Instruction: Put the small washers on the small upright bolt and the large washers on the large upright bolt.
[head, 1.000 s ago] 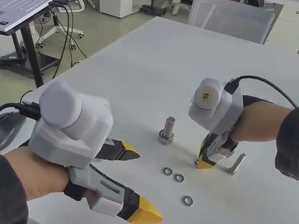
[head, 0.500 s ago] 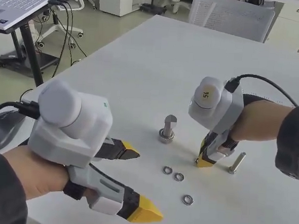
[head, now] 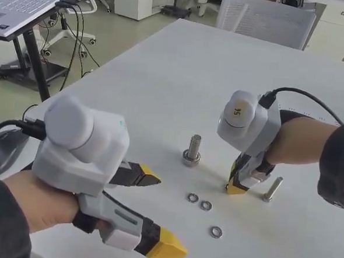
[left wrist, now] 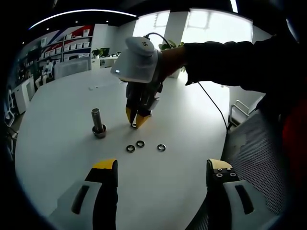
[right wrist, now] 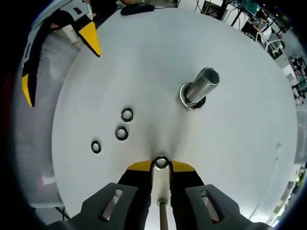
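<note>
Ring-shaped metal washer tight between yellow tips of right hand-held gripper; left hand-held gripper agape.

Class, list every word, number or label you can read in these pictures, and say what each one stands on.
"54", sideways, second digit less certain: on the yellow sticker on top of the right gripper, head view.
Laptop keys: too small to read.
Far wall in the left gripper view: blurred, nothing readable.
</note>
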Tool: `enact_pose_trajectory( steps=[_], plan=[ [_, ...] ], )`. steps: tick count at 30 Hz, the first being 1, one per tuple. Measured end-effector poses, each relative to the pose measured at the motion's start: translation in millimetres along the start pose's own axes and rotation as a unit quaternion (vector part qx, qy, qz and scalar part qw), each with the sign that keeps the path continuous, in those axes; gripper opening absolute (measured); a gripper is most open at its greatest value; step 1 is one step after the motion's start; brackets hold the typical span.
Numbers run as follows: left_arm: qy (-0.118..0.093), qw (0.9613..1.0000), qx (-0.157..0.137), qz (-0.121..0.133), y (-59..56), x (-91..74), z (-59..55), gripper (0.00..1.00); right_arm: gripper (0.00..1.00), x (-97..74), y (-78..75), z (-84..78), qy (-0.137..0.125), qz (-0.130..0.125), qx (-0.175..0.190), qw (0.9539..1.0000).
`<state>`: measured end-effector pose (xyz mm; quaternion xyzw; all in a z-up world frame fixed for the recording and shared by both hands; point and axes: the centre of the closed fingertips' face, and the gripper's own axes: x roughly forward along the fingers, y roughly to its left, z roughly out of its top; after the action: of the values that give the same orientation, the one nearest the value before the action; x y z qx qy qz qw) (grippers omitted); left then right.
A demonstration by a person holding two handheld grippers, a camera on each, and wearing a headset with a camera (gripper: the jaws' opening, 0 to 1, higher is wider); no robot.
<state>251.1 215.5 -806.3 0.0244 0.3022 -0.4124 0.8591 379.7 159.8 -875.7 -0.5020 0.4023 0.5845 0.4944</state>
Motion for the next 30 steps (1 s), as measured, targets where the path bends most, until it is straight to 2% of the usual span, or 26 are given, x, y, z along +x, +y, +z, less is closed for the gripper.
enact_pose_trajectory(
  steps=[12,30],
  plan=[
    [0.000,1.0000,0.001,-0.001,-1.9,-0.3,0.3,0.74,0.14,-10.7,4.6,-0.6,0.002,-0.002,0.001,1.0000],
    [-0.004,1.0000,0.005,-0.003,-2.6,-0.7,3.3,0.74,0.14,-50.8,10.8,3.7,-0.006,-0.015,-0.008,0.9998]
  ],
)
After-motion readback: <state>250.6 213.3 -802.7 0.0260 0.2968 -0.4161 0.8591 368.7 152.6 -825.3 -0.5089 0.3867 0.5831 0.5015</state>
